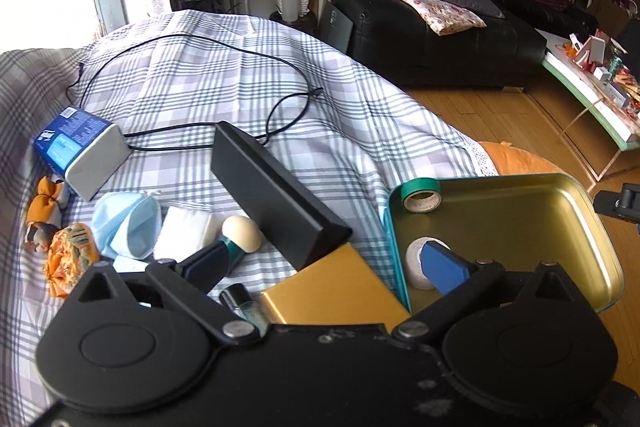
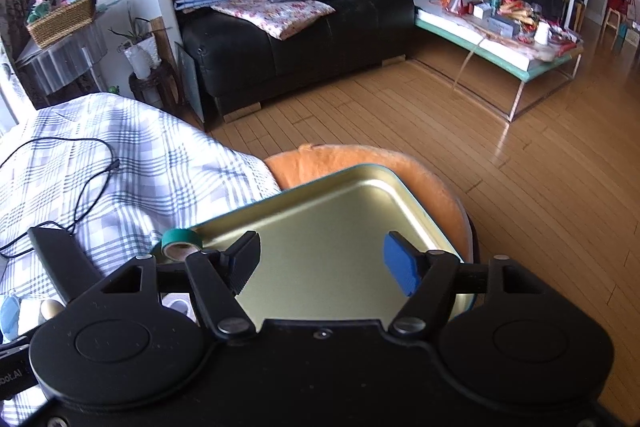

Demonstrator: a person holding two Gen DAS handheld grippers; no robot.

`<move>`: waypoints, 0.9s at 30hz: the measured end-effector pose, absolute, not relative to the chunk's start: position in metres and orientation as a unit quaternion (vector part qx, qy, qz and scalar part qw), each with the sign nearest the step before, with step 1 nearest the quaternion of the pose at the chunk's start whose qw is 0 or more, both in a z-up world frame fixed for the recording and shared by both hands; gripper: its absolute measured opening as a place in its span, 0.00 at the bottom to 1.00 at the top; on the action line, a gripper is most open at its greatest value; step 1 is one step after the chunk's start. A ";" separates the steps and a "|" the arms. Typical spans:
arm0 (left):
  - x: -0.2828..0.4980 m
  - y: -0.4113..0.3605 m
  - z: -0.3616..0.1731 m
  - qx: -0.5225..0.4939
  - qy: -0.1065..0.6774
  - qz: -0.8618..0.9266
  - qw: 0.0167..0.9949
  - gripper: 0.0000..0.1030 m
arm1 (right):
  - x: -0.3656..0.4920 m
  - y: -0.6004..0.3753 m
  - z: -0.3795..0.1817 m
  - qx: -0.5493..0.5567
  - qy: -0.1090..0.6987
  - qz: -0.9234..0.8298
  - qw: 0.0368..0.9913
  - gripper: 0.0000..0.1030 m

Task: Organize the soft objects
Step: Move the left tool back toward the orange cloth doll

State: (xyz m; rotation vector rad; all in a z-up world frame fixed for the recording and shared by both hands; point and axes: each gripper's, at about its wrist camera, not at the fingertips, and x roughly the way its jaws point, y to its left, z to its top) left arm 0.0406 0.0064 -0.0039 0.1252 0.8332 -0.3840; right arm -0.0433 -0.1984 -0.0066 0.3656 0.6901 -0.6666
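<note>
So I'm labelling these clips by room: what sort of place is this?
Most likely a home living room: a black leather sofa piled with cushions, a cluttered coffee table on a wooden floor, and a checked-cloth surface as the work area.

At the lower left edge of the right wrist view, a black device (image 2: pixel 12 377) bore pale lettering ending "bot.AI". Print on the blue tissue pack (image 1: pixel 76 147) stayed illegible.
</note>
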 end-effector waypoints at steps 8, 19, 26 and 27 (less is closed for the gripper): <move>0.029 0.043 0.013 0.037 0.370 -0.167 0.913 1.00 | -0.043 -0.162 0.020 0.145 0.274 -0.294 0.904 0.68; 0.027 0.131 0.022 0.003 0.356 -0.097 0.929 1.00 | -0.020 -0.104 0.036 0.136 0.269 -0.171 0.938 0.69; 0.041 0.187 0.001 -0.004 0.389 -0.022 0.921 1.00 | 0.008 -0.064 0.021 0.142 0.312 -0.078 0.936 0.69; 0.044 0.195 -0.003 -0.006 0.394 -0.012 0.919 1.00 | 0.012 -0.060 0.018 0.141 0.318 -0.069 0.935 0.69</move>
